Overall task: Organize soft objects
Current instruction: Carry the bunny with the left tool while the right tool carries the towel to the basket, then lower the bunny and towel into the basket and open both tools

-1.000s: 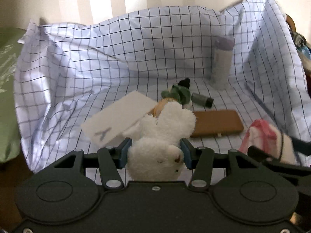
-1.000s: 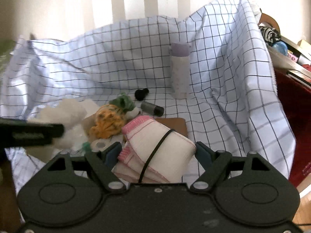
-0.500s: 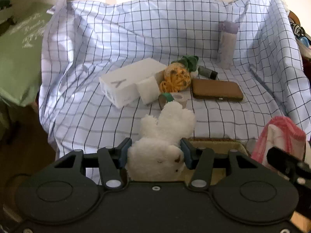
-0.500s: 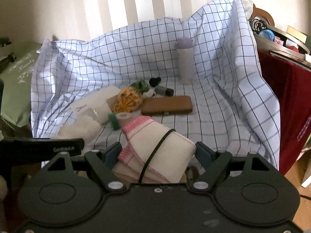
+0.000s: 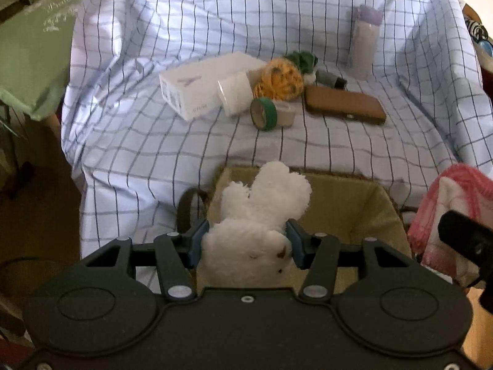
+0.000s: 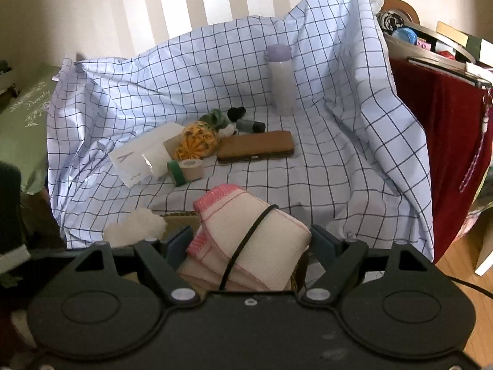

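My left gripper point(image 5: 246, 240) is squeezing the light, squashy white plush toy point(image 5: 258, 219) over the lined basket point(image 5: 354, 203); my right gripper point(image 6: 249, 246) is clamping the banded folded cloth point(image 6: 255, 243), gripped mid-bulk so neither slips.

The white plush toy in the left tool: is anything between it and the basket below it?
Nothing visible is in the way. The white plush toy, clamped in the left tool, hangs over the open basket, and the lining that shows is bare. The folded cloth in the right tool is off to the side.
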